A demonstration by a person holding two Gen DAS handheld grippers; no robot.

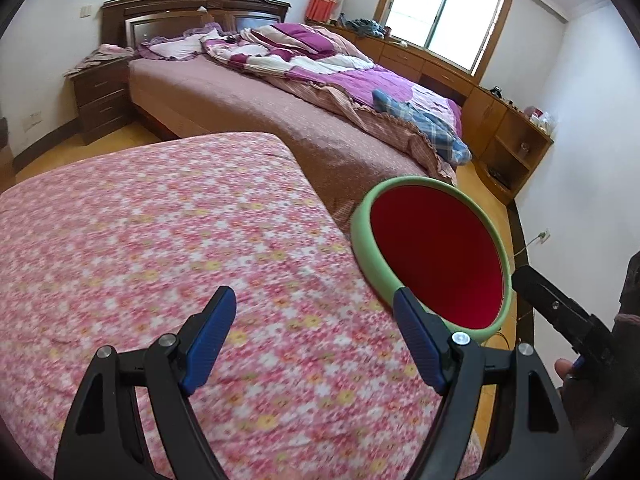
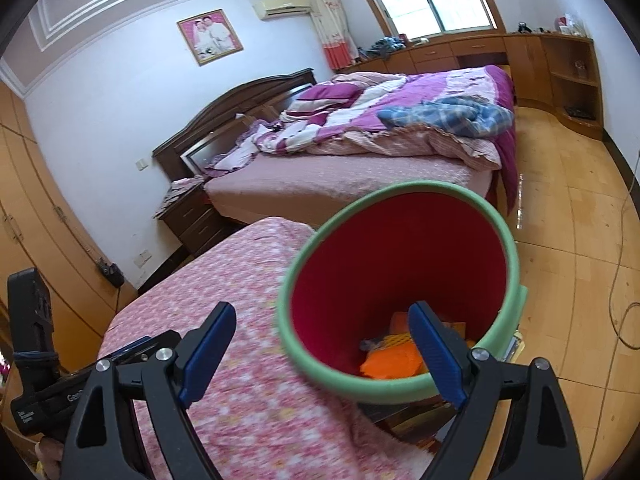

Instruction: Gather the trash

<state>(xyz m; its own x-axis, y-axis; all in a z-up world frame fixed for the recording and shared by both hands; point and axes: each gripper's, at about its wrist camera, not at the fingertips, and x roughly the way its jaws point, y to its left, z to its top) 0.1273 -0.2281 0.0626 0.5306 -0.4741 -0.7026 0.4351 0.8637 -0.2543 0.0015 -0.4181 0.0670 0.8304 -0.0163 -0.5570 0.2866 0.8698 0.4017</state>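
A trash bin (image 2: pixel 508 264) with a green rim and red inside stands beside the pink floral table; it also shows in the left wrist view (image 1: pixel 364 236). Orange and yellow trash (image 2: pixel 394 362) lies at its bottom. My right gripper (image 2: pixel 320 320) is open and empty, its right finger over the bin's mouth, its left over the cloth. My left gripper (image 1: pixel 314 308) is open and empty above the pink floral cloth (image 1: pixel 160 260), left of the bin. The right gripper's body (image 1: pixel 560 312) shows at the right edge of the left wrist view.
A large bed (image 1: pixel 280 92) with purple quilts and a blue plaid garment (image 2: pixel 448 118) fills the room beyond the table. A dark nightstand (image 1: pixel 100 96) stands by the headboard. Wooden cabinets (image 2: pixel 560 72) line the window wall. Cables (image 2: pixel 620 280) trail on the wooden floor at right.
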